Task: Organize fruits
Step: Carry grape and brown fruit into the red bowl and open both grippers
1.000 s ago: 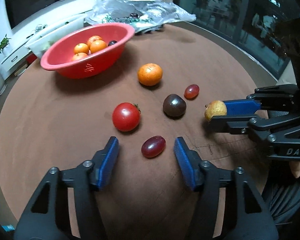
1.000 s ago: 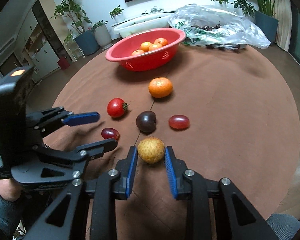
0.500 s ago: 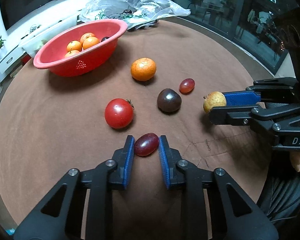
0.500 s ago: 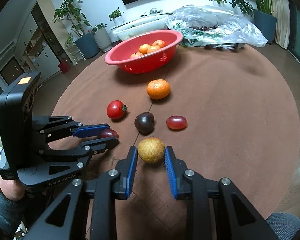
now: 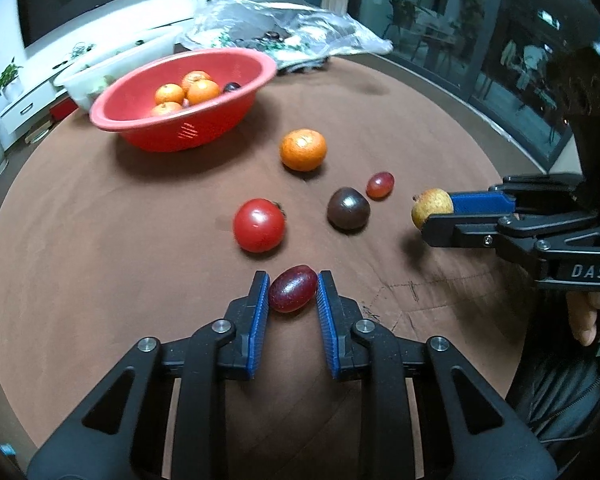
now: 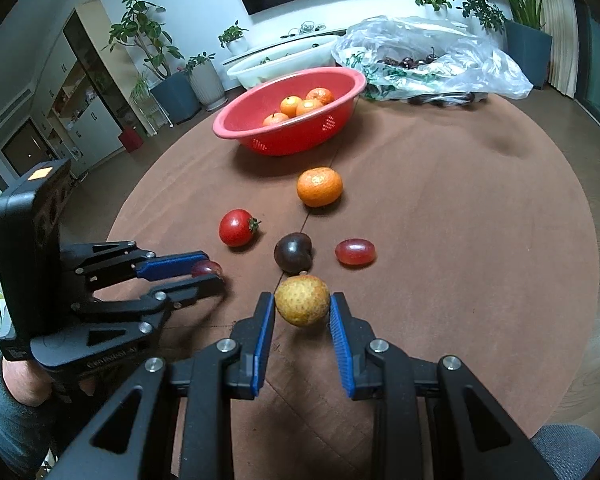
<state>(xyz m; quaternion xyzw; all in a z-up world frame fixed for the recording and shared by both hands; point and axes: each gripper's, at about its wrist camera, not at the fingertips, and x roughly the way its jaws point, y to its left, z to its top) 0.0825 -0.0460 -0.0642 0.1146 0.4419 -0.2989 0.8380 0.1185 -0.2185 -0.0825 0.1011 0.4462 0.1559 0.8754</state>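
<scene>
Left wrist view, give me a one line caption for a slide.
Left gripper shut on a red grape, right gripper holding a small yellow fruit, red basket of oranges beyond.

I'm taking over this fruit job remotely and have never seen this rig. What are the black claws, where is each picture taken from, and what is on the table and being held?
There is no robot: a person holds a two-finger clamp in each hand, with a camera on each looking along its fingers.

In the left wrist view, the left gripper has just closed on a dark red grape. In the right wrist view, the right gripper is shut on a small yellow-brown fruit.

On the brown round table lie a tomato, a mandarin, a dark plum and a second red grape. The red basket farther back holds more mandarins.
</scene>
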